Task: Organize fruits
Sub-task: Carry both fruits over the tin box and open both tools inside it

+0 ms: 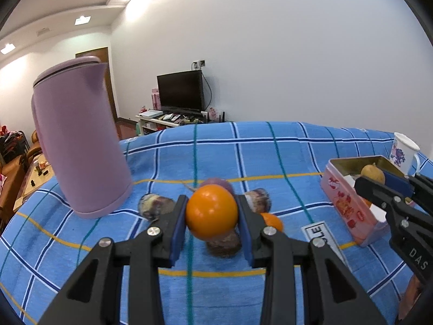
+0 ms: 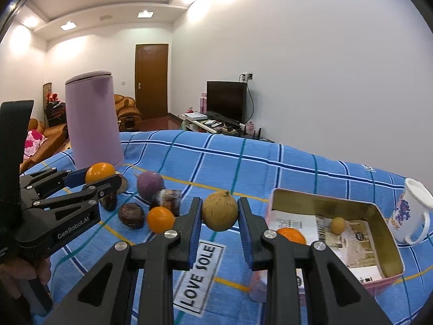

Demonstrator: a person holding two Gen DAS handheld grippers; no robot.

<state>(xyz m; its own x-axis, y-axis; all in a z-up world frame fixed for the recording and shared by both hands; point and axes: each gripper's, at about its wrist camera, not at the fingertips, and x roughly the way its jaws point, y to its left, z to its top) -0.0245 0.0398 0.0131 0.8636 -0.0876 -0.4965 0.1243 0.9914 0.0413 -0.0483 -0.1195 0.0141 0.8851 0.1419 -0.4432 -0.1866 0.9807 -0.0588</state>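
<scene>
My left gripper (image 1: 211,215) is shut on an orange (image 1: 211,211) and holds it above the blue checked cloth; it also shows in the right wrist view (image 2: 100,180). My right gripper (image 2: 219,211) is shut on a tan round fruit (image 2: 219,211) just left of the pink tin box (image 2: 389,268), and shows in the left wrist view (image 1: 379,182). The tin holds an orange (image 2: 291,235) and a small yellow fruit (image 2: 337,224). On the cloth lie another orange (image 2: 160,218), a purple fruit (image 2: 150,185) and several dark brown fruits (image 2: 131,214).
A tall lilac jug (image 1: 81,140) stands at the left on the cloth. A white flowered mug (image 2: 411,214) stands right of the tin. A "LOVE SOLE" label (image 2: 200,270) is sewn on the cloth. A TV and sofa lie beyond the table.
</scene>
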